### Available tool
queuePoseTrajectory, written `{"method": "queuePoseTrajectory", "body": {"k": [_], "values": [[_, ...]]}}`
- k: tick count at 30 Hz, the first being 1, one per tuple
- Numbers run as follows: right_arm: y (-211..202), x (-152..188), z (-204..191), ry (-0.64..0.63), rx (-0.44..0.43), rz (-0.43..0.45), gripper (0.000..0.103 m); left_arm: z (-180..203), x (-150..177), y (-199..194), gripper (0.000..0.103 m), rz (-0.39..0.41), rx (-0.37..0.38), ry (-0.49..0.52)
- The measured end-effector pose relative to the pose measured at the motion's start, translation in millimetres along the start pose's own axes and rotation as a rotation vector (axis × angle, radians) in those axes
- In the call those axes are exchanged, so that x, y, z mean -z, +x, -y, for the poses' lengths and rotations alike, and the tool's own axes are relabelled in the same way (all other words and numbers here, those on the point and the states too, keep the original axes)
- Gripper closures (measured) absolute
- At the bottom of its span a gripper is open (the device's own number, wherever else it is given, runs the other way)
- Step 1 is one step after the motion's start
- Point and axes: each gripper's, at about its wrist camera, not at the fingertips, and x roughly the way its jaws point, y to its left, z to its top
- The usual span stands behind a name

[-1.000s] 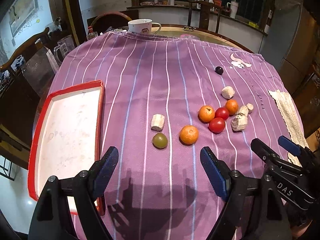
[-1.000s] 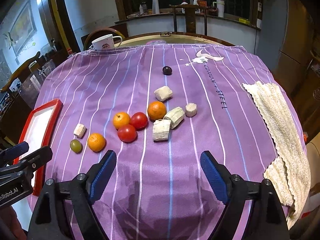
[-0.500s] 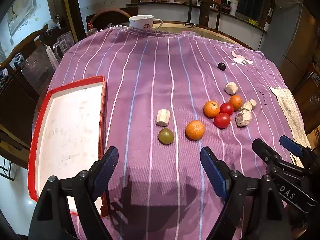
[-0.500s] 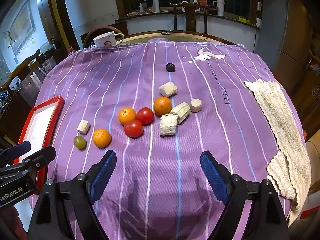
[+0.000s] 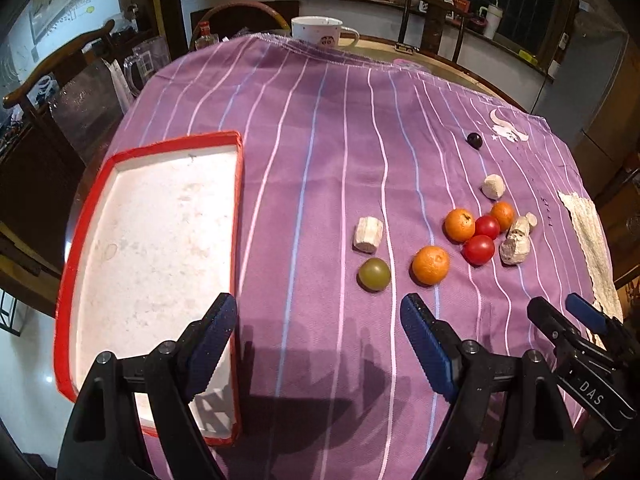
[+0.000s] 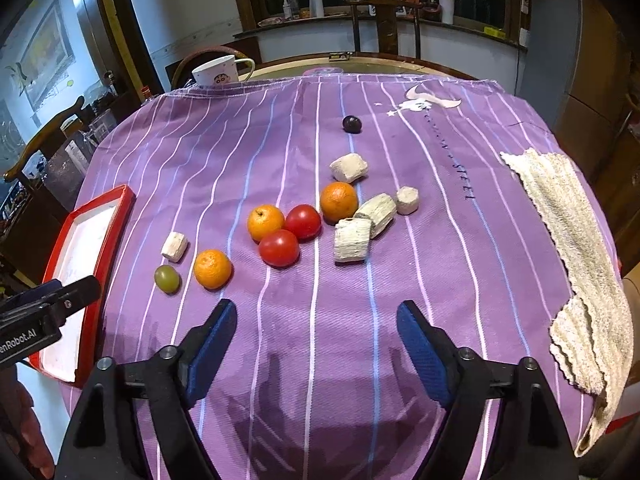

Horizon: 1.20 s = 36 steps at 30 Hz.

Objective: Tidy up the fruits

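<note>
Purple-striped tabletop (image 5: 320, 128) now sits nearer our left gripper (image 5: 316, 344), jaws released and empty, while the right gripper (image 6: 316, 344) jaws are closing on nothing; fruits (image 6: 280, 248) remain outside the red tray (image 5: 236, 216), sorting unstarted.

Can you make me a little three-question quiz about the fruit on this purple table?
1. How many oranges lie on the purple cloth?
2. True or false: the red tray already has fruit in it.
3. Which fruit lies closest to the tray: A) the dark plum, B) the green grape, C) a tomato?

Key:
1. Three: one near the grape, two beside the tomatoes.
2. False. Nothing lies in the tray.
3. B.
</note>
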Motion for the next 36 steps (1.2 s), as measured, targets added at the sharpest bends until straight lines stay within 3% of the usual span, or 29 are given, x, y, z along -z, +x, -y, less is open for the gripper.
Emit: {"method": "queuePoseTrajectory", "body": {"k": [5, 10, 17, 28, 36], "values": [[5, 0, 6, 0.002, -0.007, -0.014, 0.035, 11, 0, 6, 0.019, -0.012, 0.028, 0.020], [9, -2, 19, 0.028, -0.005, -0.023, 0.042, 16, -1, 13, 0.020, -0.030, 0.056, 0.013], [16, -4, 33, 0.059, 0.004, -0.030, 0.042, 21, -1, 23, 0.030, -0.052, 0.053, 0.018], [28, -7, 39, 0.049, -0.006, -0.048, 0.042, 33, 0, 34, 0.030, -0.074, 0.042, 0.034], [49, -37, 37, 0.013, -0.018, -0.015, 0.042, 42, -14, 57, 0.030, -0.043, 0.045, 0.074]]}}
